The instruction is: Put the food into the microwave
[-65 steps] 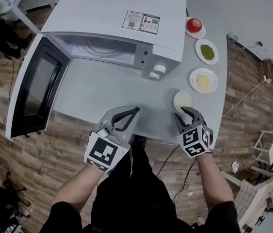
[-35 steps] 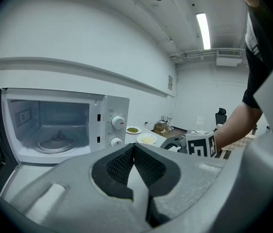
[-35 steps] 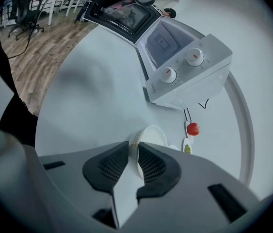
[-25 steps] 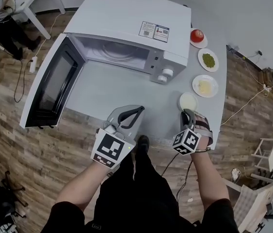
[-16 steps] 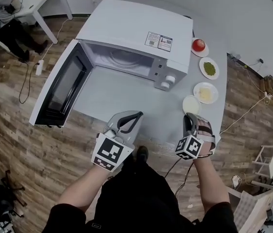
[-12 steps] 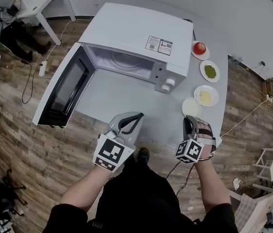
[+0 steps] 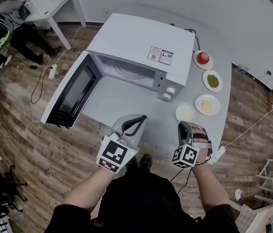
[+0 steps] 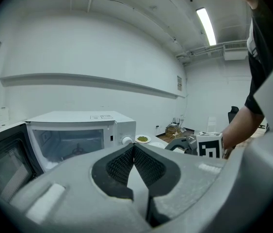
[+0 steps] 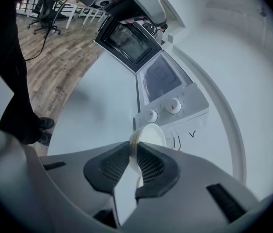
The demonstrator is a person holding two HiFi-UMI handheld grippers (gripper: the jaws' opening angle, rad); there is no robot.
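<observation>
Near table (image 7: 126,98) front-right corner: just been closing right gripper (image 7: 182,126) jaws onto rim of white food dish (image 7: 185,112); now clamped on it. Holding left gripper (image 7: 137,119) pinched together, empty. Means grip likely secured; next, carrying into open microwave (image 7: 141,40)

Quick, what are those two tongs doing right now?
Left tongs: closed, empty.
Right tongs: have just been closing, now gripping the white bowl by its rim.

label (image 7: 161,56) on microwave (image 7: 136,35), print unreadable
</observation>
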